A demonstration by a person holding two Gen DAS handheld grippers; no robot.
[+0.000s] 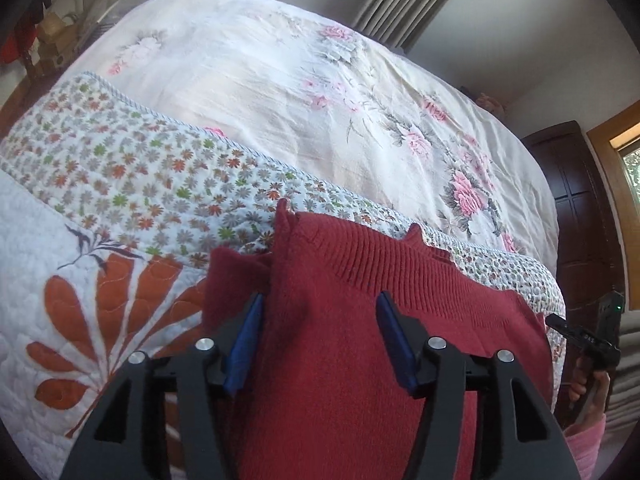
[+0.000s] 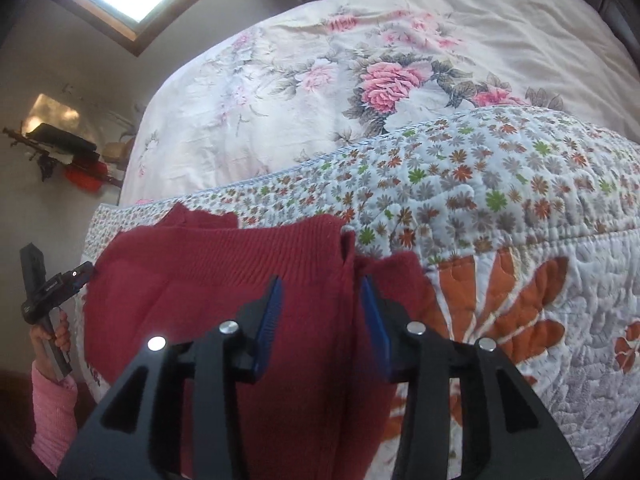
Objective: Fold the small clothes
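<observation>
L gripper [image 1: 320, 300] and R gripper [image 2: 322, 284] both spread apart, holding nothing, over red knit sweater [image 1: 352, 320] lying on patchwork quilt [image 1: 132, 168], rose-print bedsheet [image 1: 280, 92] beyond; no legible text.

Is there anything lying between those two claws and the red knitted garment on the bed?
Nothing visible. The left gripper and the right gripper are both open, with the red sweater directly beyond their blue fingertips. Only the quilt lies around it.
</observation>
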